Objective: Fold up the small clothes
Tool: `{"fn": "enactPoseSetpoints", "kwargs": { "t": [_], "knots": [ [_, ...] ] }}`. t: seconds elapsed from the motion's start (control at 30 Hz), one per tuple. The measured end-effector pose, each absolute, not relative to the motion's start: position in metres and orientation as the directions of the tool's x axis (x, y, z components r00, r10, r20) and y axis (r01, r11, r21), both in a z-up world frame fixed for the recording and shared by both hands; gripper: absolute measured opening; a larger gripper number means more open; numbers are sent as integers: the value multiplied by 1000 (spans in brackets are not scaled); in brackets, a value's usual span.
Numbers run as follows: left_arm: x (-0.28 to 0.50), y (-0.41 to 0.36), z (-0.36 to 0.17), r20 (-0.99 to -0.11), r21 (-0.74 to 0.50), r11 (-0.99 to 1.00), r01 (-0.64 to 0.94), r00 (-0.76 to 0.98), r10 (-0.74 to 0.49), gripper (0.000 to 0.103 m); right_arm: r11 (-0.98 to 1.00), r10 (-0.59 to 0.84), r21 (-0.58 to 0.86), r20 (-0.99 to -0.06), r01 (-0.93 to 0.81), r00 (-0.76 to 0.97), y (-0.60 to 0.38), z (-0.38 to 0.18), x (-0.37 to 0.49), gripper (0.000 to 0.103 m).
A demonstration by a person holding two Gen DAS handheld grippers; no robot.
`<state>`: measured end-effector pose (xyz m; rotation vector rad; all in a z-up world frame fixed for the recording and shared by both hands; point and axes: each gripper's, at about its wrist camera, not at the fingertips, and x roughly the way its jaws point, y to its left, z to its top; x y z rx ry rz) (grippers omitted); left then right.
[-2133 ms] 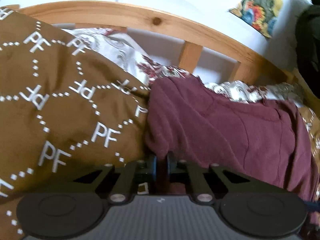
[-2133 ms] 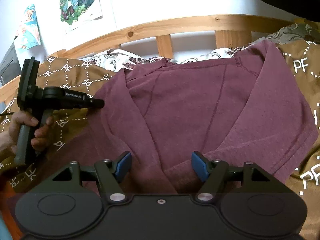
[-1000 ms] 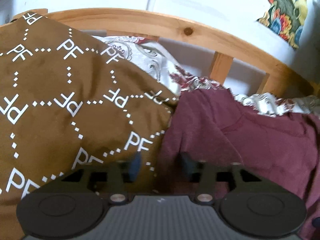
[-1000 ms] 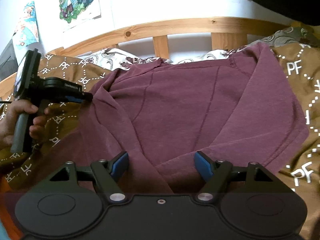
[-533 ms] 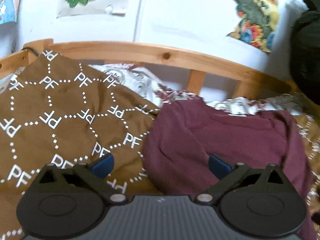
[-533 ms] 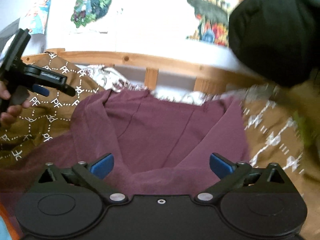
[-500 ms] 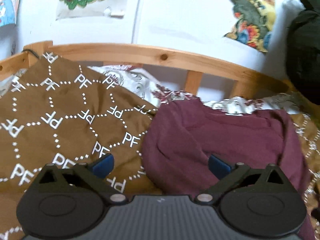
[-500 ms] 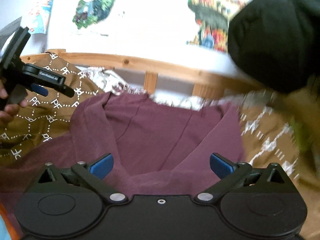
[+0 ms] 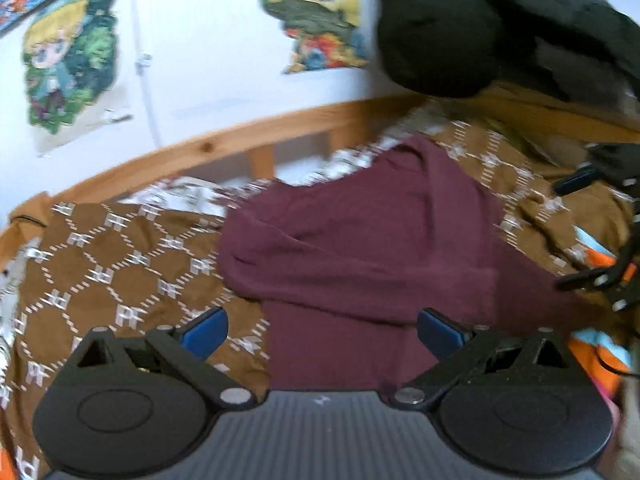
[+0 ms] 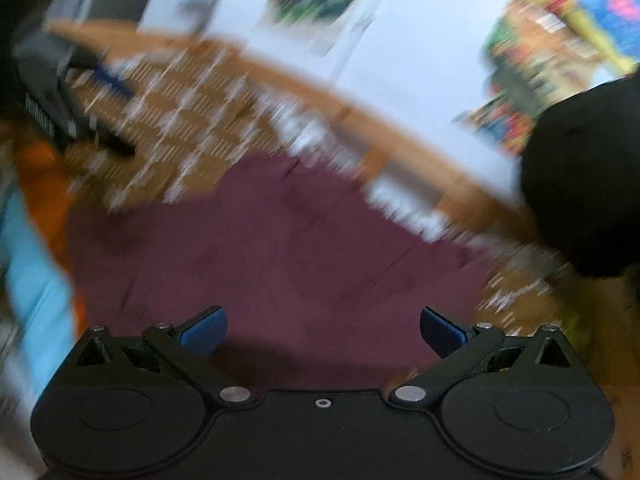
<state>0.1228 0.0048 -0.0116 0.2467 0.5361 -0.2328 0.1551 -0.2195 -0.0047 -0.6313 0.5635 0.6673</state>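
Note:
A maroon shirt (image 9: 360,240) lies on a brown patterned blanket (image 9: 120,260), with its sleeves folded across the body. My left gripper (image 9: 320,330) is open and empty, held above the shirt's near left part. My right gripper (image 10: 322,328) is open and empty above the same shirt (image 10: 280,248); its view is heavily blurred. The right gripper also shows at the right edge of the left wrist view (image 9: 600,240). The left gripper shows at the upper left of the right wrist view (image 10: 60,112).
A wooden bed rail (image 9: 240,148) runs behind the blanket, with a white wall and posters (image 9: 68,68) beyond. A black padded object (image 9: 480,20) hangs at the upper right. Orange and light blue fabric (image 9: 592,344) lies at the near right.
The left gripper let go of the shirt's edge, opened wide and pulled back and up. The right gripper opened wider, lifted and swung, and its view is now blurred.

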Motion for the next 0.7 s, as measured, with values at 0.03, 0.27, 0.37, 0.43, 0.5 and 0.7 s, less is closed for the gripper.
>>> {"fn": "enactPoseSetpoints", "kwargs": {
  "t": [0.03, 0.27, 0.37, 0.43, 0.5, 0.7],
  "knots": [
    [120, 2, -14, -539, 160, 940, 300, 824, -171, 102, 581, 367, -343, -699, -738, 614, -218, -10, 153, 102],
    [128, -16, -41, -637, 185, 912, 366, 752, -172, 102, 395, 303, -296, -852, -870, 428, -194, -43, 127, 102],
    [133, -19, -48, -662, 172, 909, 380, 728, -179, 102, 344, 232, -327, -879, -880, 417, -186, -60, 121, 102],
    [136, -17, -49, -669, 153, 912, 382, 719, -189, 102, 352, 215, -310, -891, -883, 399, -186, -64, 122, 102],
    [138, -14, -50, -674, 137, 916, 376, 713, -192, 102, 371, 199, -301, -899, -879, 391, -188, -68, 129, 102],
    [143, -9, -50, -685, 110, 926, 362, 703, -193, 102, 421, 162, -279, -913, -863, 374, -194, -71, 144, 102]
  ]
}}
